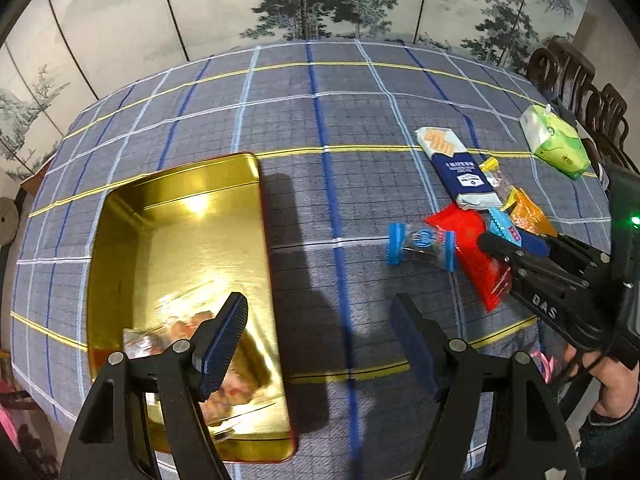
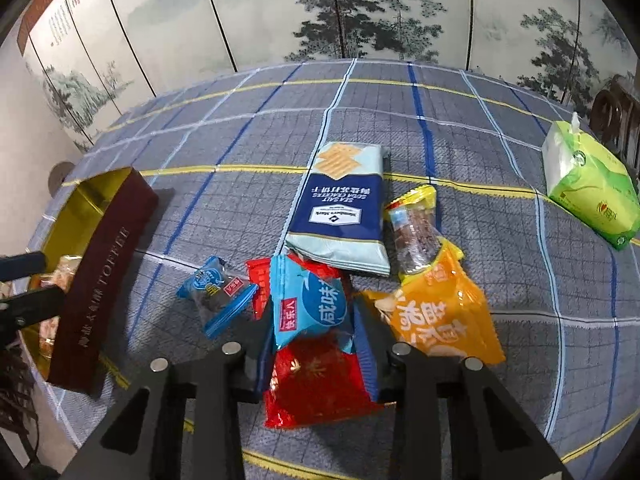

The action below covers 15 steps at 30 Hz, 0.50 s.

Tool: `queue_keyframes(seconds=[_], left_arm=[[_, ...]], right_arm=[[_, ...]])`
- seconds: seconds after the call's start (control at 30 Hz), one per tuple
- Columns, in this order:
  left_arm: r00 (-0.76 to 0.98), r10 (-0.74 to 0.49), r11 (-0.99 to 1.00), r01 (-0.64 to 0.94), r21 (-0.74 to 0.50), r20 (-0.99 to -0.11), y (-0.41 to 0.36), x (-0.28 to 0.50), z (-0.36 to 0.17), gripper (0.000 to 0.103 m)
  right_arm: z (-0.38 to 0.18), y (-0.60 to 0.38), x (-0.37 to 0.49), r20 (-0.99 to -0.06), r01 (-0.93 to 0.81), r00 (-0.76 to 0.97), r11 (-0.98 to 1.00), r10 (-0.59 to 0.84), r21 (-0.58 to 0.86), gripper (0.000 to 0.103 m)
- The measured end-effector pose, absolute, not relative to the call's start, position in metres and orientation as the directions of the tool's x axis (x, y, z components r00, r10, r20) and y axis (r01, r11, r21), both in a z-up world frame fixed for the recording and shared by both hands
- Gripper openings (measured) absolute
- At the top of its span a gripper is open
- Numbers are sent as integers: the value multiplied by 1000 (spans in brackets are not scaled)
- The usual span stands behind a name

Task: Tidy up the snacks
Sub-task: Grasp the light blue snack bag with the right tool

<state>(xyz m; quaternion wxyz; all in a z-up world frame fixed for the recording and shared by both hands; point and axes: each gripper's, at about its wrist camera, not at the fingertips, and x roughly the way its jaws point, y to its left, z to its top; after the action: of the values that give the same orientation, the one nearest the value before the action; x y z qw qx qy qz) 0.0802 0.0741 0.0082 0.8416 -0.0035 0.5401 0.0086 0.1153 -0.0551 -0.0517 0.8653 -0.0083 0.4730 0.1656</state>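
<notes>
1. Progress on sorting the snacks looks early: the open gold metal tin [image 1: 176, 240], with dark red outer walls, sits on the left of the checked blue-grey cloth-covered surface [image 1: 320, 100]. Only a clear-wrapped snack or two [image 1: 192, 328] shows at its near end, partly hidden behind the left gripper, so the exact number inside cannot be told.
2. Most snacks are still outside the tin, gathered in a loose pile on the right, well apart from it.
3. Count of loose snacks, seven in all: one long navy and pale blue soda cracker packet [image 2: 342, 208]; one flat red foil packet [image 2: 316, 380]; one light blue pillow packet with a white circle [image 2: 308, 304]; one small blue and clear wrapped sweet [image 2: 216, 294]; one orange packet [image 2: 440, 316]; one yellow-ended clear wrapper showing a dark snack [image 2: 414, 236], part-tucked behind the orange one; the seventh may be hidden, so treat six as sure.
4. One green and white soft tissue pack [image 2: 592, 184] lies far right; it is probably not a snack.
5. Left gripper [image 1: 320, 340]: released and carrying nothing, hanging over the tin's right edge and the bare cloth beside it.
6. Right gripper [image 2: 316, 344]: clenched on the light blue pillow packet, just above the red one.
7. Judged remaining: move that packet to the tin, then the others.
</notes>
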Motion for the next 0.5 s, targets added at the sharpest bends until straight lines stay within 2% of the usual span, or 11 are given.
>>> queue_keyframes(seconds=[0.3,0.5], left_arm=[[396,-34,999,15,-31,-918,49,89,-9,71],[394,-72,997,12,-73,-916,39,98,-13,71]], right_arm=[[-45,-77,95,-798,-328,529,937,290,123,29],[-42,-106,91,-786,-280,575,957,227,71,29]])
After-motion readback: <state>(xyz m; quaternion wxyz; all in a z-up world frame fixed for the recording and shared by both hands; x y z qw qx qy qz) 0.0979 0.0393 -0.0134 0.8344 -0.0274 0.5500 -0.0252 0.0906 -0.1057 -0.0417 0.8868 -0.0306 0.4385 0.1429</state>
